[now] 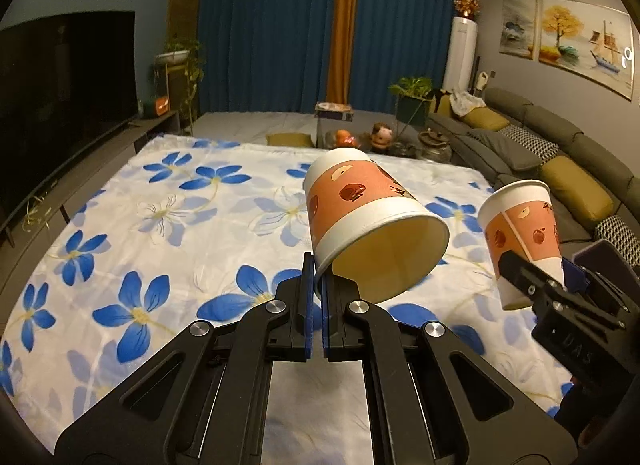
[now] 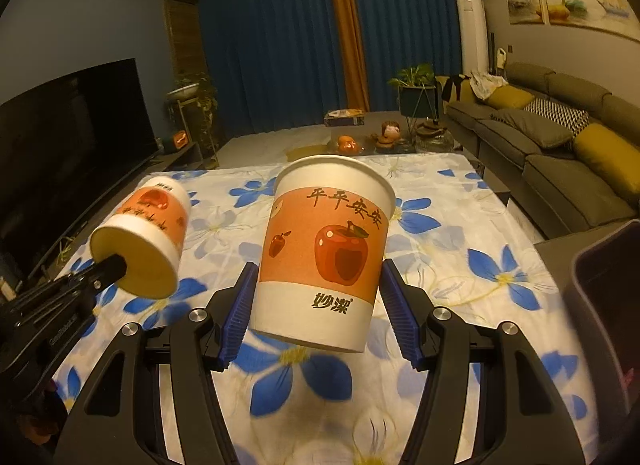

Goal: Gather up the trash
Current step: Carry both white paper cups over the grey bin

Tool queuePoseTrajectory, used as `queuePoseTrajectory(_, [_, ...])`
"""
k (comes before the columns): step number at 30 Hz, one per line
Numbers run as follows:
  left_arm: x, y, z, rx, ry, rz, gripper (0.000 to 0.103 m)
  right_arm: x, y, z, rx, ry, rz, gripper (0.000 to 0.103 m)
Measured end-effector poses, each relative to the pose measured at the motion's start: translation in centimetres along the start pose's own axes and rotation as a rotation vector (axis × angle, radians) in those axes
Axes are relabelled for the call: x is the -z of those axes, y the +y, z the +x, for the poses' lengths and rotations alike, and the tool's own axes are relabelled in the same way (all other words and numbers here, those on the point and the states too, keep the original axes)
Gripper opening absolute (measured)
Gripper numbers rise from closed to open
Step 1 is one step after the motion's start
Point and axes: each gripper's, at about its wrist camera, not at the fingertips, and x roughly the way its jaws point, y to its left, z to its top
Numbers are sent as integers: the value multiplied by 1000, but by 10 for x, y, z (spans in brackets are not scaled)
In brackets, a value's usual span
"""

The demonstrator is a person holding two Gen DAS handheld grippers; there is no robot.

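Both paper cups lifted clear of the flowered table, bin at far right.

The left gripper (image 1: 317, 289) has its jaws nearly closed, pinching the rim wall of a tipped cup (image 1: 372, 221). The right gripper (image 2: 316, 301) holds an upright cup (image 2: 324, 249), jaws wide around its lower body, pads at its sides. The dark bin (image 2: 600, 305) sits just beside the right gripper. Advisable: carry the right cup over the bin mouth before opening, keep grip light to avoid crushing.

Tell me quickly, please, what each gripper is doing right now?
Left gripper: shut on the tipped paper cup.
Right gripper: shut on the upright paper cup.
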Motion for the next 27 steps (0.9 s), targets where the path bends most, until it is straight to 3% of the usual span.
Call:
queuePoseTrajectory(13, [17,-53,-64,57,-37,55,2,19,-30,-95,6,-49,-6,60])
queuePoseTrajectory(27, [23,-136,-88,145,-64,148,2,24,-94,-149,102,-105,42,60])
